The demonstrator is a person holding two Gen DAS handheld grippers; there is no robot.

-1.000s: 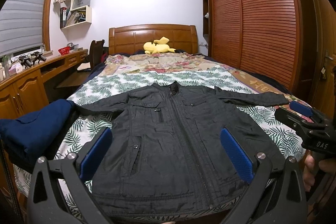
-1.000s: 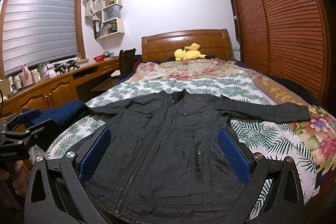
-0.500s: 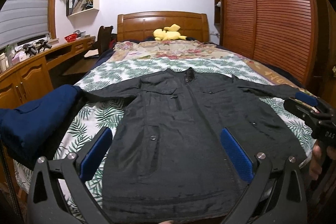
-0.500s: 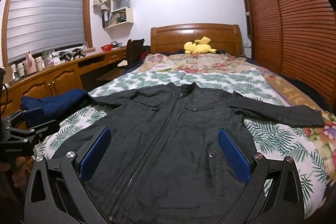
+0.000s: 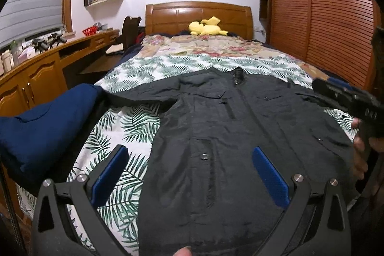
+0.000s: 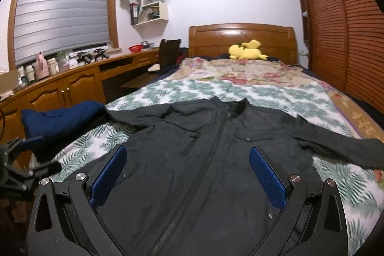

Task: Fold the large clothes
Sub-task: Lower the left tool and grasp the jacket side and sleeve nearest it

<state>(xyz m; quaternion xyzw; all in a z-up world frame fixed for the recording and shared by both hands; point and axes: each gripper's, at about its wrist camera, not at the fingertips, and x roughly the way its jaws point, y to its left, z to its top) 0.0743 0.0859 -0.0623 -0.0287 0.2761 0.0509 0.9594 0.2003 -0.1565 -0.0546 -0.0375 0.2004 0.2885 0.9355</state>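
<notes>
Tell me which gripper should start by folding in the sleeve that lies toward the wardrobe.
Probably the right gripper. It is open, and that sleeve stretches out on its side of the jacket. The left gripper, also open, sits toward the other sleeve.

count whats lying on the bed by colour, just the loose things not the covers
black: 1, the jacket spread flat
navy blue: 1, the folded bundle at the left edge of the bed
yellow: 1, the plush toy by the headboard
total: 3

Both grippers' jaws wide apart, empty.
</notes>
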